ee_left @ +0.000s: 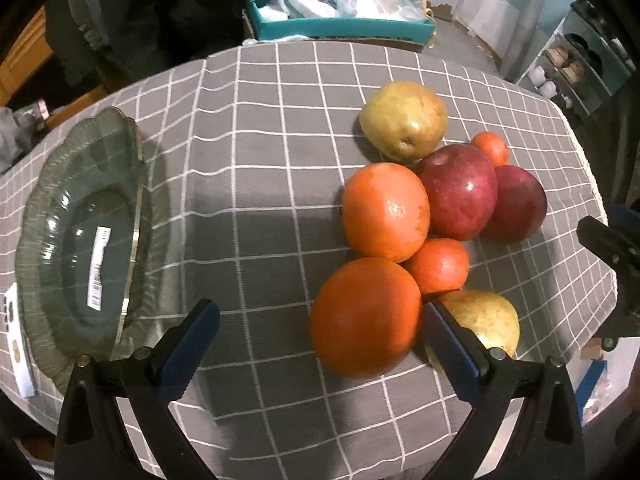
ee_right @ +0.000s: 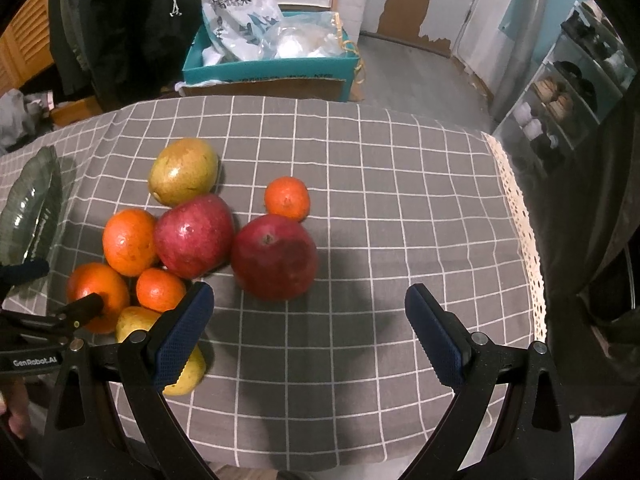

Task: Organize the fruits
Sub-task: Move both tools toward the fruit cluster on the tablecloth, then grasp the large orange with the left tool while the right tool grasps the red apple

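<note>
A heap of fruit lies on the grey checked tablecloth [ee_left: 260,184]: a big orange [ee_left: 365,316] nearest me, a second orange [ee_left: 386,211], a small tangerine [ee_left: 438,266], two red apples [ee_left: 460,190] [ee_right: 274,262], two yellow-green pears [ee_left: 404,120] [ee_left: 486,322] and another tangerine [ee_right: 287,198]. My left gripper [ee_left: 320,338] is open, its right finger between the big orange and the near pear. An empty glass plate [ee_left: 48,220] sits at the left. My right gripper [ee_right: 309,334] is open over bare cloth, just in front of the nearer apple.
A teal box [ee_left: 344,26] with plastic bags stands beyond the table's far edge. A shelf with shoes [ee_right: 560,100] is at the right. The cloth's lace edge [ee_right: 524,232] marks the table's right side. A white card [ee_left: 16,344] lies left of the plate.
</note>
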`<state>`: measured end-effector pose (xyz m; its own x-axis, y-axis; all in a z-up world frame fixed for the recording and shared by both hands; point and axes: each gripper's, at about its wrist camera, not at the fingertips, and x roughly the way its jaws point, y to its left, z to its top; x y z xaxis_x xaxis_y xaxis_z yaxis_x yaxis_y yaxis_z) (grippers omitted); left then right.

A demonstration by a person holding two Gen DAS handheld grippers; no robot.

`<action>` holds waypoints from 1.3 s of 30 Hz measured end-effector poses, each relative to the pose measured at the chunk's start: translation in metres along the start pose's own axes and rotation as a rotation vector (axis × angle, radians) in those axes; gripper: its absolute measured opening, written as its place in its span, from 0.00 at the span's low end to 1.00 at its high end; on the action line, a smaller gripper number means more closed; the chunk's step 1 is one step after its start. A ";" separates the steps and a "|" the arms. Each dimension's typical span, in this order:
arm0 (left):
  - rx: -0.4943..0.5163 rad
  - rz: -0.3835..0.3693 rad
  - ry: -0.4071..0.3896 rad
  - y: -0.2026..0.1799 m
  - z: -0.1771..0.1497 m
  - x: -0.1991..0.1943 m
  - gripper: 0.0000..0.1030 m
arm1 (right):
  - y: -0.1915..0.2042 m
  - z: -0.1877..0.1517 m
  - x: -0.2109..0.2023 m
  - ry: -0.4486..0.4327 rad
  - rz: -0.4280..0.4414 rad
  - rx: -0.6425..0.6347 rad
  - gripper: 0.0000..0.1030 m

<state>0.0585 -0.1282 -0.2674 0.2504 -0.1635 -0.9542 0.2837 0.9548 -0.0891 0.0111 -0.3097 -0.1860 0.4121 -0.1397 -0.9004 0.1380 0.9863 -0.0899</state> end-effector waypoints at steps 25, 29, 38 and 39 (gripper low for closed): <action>-0.039 -0.162 0.021 0.007 -0.010 0.002 0.57 | 0.003 0.005 0.046 0.088 0.105 -0.008 0.93; -0.040 -0.121 -0.023 0.014 0.001 -0.008 0.57 | 0.006 0.008 0.058 0.105 0.110 -0.018 0.93; -0.051 -0.095 -0.045 0.023 0.009 -0.001 0.57 | 0.018 0.016 0.078 0.119 0.137 -0.065 0.87; -0.051 -0.094 -0.047 0.025 0.010 0.000 0.57 | 0.017 0.016 0.079 0.118 0.135 -0.070 0.87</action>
<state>0.0744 -0.1070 -0.2664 0.2683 -0.2632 -0.9267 0.2610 0.9458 -0.1931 0.0607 -0.3049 -0.2516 0.3138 0.0009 -0.9495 0.0241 0.9997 0.0089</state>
